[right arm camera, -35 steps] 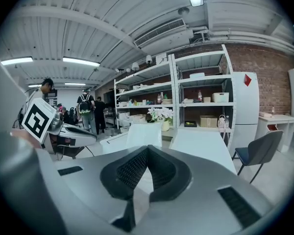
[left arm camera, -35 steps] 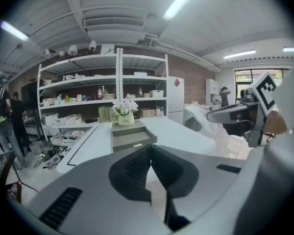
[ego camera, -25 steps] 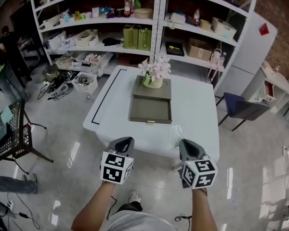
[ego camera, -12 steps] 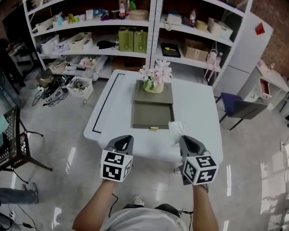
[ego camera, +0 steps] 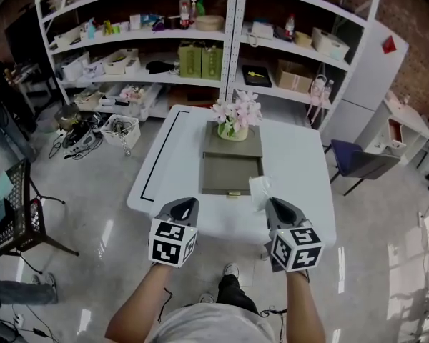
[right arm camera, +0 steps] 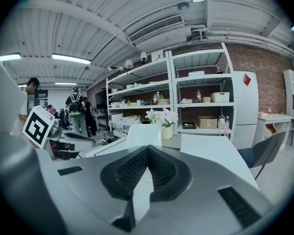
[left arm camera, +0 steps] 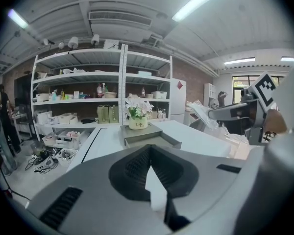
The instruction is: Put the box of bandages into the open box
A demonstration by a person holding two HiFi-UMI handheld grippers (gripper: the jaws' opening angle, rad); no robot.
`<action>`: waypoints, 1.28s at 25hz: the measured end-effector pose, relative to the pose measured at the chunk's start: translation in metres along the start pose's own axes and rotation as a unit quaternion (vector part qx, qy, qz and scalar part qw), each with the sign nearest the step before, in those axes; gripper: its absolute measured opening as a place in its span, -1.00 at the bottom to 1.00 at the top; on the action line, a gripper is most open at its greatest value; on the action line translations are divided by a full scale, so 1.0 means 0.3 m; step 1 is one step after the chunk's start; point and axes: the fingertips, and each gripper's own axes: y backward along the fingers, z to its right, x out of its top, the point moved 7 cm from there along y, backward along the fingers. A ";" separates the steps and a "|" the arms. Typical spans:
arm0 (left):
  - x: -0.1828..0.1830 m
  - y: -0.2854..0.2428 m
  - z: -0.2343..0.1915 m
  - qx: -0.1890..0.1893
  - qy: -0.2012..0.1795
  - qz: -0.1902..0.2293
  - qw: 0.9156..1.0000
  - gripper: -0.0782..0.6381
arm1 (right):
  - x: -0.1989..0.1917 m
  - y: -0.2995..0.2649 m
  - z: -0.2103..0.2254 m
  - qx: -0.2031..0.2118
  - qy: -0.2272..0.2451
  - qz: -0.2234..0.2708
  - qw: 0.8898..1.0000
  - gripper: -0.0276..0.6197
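Observation:
The box of bandages (ego camera: 259, 191) is a small white box, standing upright in my right gripper (ego camera: 272, 204), which is shut on it over the near table edge. In the right gripper view the white box (right arm camera: 143, 135) rises between the closed jaws of this gripper (right arm camera: 147, 151). The open box (ego camera: 231, 175) is a flat grey drawer-like box in the middle of the white table (ego camera: 300, 170), just beyond the gripper. My left gripper (ego camera: 188, 204) hangs shut and empty at the table's near edge, left of the open box (left arm camera: 148, 136).
A pot of pink-white flowers (ego camera: 233, 123) stands on the closed rear part of the grey box. White shelving (ego camera: 200, 48) full of goods fills the back wall. A dark blue chair (ego camera: 361, 159) stands right of the table; a black basket stand (ego camera: 14, 206) is at the left.
The table and the grey box have drawn a little nearer to both grippers. The right gripper still holds the white box; the left stays shut.

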 end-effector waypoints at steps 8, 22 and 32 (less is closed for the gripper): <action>0.018 -0.070 -0.057 0.006 -0.005 -0.002 1.000 -0.77 | 0.019 -0.126 0.016 0.015 0.006 -0.004 1.000 -0.90; 0.073 -0.349 -0.168 0.016 0.006 -0.024 1.000 -0.77 | 0.042 -0.438 0.148 0.044 0.023 -0.054 0.997 -0.90; 0.121 -0.458 -0.249 0.034 0.011 -0.029 0.999 -0.77 | 0.015 -0.641 0.184 0.092 0.042 -0.103 0.990 -0.90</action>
